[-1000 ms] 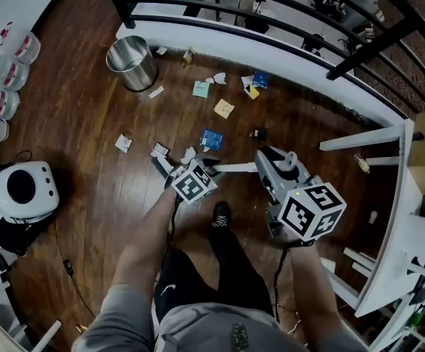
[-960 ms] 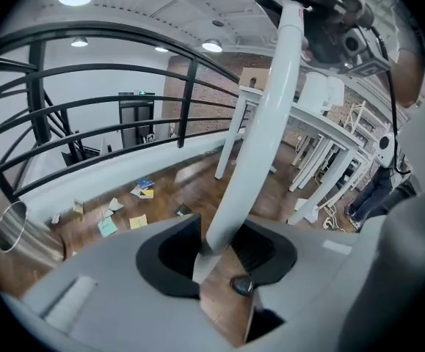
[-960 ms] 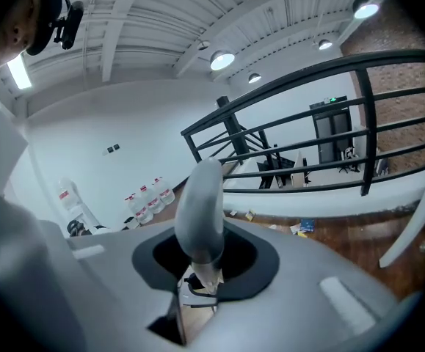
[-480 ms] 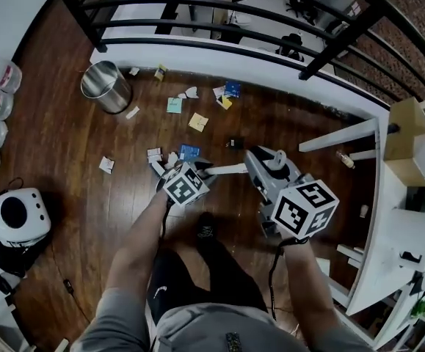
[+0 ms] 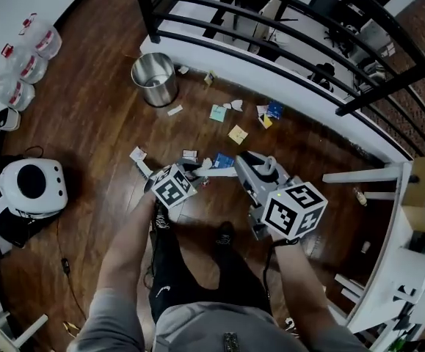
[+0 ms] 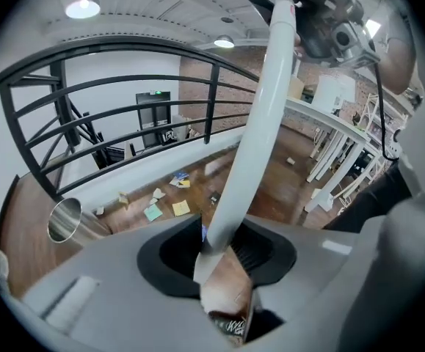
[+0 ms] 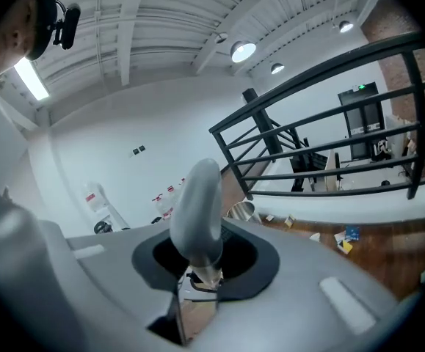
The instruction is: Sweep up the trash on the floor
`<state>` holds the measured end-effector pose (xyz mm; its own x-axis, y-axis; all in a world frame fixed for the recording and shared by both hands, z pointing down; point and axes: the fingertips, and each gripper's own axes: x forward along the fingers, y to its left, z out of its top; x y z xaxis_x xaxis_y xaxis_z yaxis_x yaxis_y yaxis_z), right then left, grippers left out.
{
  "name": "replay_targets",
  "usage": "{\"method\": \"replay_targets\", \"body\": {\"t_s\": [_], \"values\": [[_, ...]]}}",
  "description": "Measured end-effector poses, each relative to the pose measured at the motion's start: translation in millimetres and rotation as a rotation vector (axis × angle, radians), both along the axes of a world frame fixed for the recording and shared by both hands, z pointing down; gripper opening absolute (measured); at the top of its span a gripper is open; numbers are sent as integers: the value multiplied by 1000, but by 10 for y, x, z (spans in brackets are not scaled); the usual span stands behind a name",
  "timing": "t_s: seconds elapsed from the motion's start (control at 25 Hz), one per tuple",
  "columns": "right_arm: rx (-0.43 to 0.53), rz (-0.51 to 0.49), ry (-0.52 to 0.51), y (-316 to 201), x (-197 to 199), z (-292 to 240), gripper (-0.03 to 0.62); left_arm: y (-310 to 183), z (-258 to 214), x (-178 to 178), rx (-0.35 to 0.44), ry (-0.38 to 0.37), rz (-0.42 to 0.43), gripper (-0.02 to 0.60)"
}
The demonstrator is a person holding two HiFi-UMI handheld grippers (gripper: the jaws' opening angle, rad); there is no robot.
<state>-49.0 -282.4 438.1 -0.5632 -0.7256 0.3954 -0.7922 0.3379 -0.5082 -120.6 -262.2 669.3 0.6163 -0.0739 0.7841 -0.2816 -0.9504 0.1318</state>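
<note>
**Grippers and pole shift left over the litter**

Since a second ago both grippers have carried the long white pole [image 6: 260, 123] leftward above the small paper scraps [image 5: 238, 134] (teal, yellow, blue and white) that litter the dark wooden floor [image 5: 95, 123]. In the head view the left gripper [image 6: 223, 292] was beside the middle white scraps and now sits just below the leftmost white one. A blue scrap that lay clear beyond the pole now shows right against it.

The left gripper's jaws have just been closing slightly, and they pinch the pole low on its length. The right gripper [image 7: 201, 277] is clamped on the same pole near its top. There the rounded grey end [image 7: 197, 204] stands out past the jaws, and the left gripper view shows the pole running up to it.

Most of the scraps lie ahead of the person, near the foot of the black metal railing [image 5: 144, 9]. A shiny round metal bin [image 5: 155, 79] stands upright on the floor to their left.
</note>
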Motion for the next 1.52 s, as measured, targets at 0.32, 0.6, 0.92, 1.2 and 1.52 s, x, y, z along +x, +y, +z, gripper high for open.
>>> {"method": "replay_targets", "body": {"t_s": [0.32, 0.6, 0.92, 1.2, 1.52], "values": [[-91, -12, -12, -540, -1555, 507, 61, -530, 453, -1632, -55, -81, 43, 123], [-123, 87, 34, -800, -1838, 745, 61, -890, 672, -1906, -72, -77, 144, 127], [-133, 315, 119, -403, -714, 641, 61, -539, 617, -654, -91, 27, 313, 128], [-124, 502, 195, 240, 451, 408, 61, 28, 438, 693, -90, 98, 478, 129], [-115, 695, 244, 1231, 1247, 264, 61, 902, 291, 1663, -62, 160, 667, 129]]}}
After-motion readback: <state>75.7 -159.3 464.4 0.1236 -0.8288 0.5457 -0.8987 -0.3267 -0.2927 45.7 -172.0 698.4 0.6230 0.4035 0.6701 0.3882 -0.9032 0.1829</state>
